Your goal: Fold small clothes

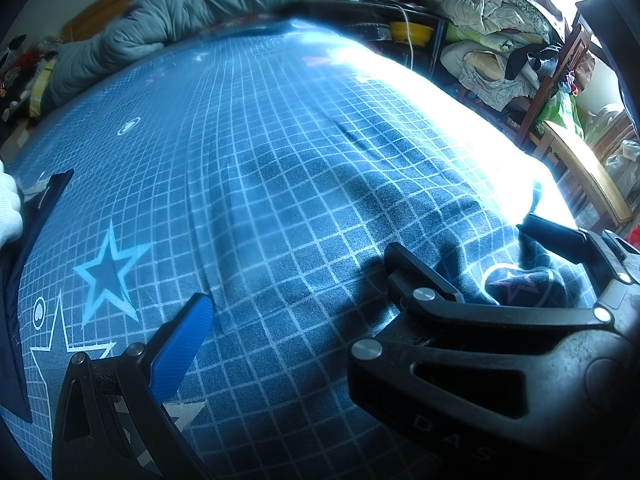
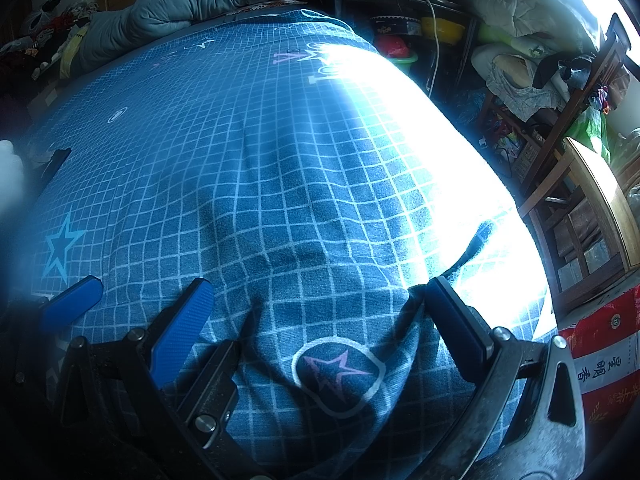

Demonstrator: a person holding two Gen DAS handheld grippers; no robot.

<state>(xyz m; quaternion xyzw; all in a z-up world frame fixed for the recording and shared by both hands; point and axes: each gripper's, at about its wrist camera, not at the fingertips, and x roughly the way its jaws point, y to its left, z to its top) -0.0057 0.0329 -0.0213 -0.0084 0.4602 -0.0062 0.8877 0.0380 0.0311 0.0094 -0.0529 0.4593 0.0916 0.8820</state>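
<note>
Little of the folding looked done. The only piece that read as a garment was a navy cloth (image 1: 38,204) lying at the far left edge of the bed (image 1: 280,140), partly out of view, with something white (image 1: 8,208) just beside it. I could not tell what that was. No neat fold or stack showed anywhere on the blue grid sheet.

The right gripper (image 2: 320,292) stood wide, low over a raised hump of grid-print cloth with a pink star patch (image 2: 340,372). The hump sat between its jaws but was not pinched. Whether it was the sheet bunched up or a separate piece in the same print, the views did not settle. A dark strip (image 2: 476,240) poked up beyond it, at the edge of the glare.

The left gripper (image 1: 312,304) was crowded close against the right one, their frames overlapping. One blue pad (image 1: 184,344) was plain and the other finger was hidden, yet the spread looked wide, and it held nothing.

By my reading the work was at or near its start: the navy cloth had not yet been taken up, spread or folded.
</note>
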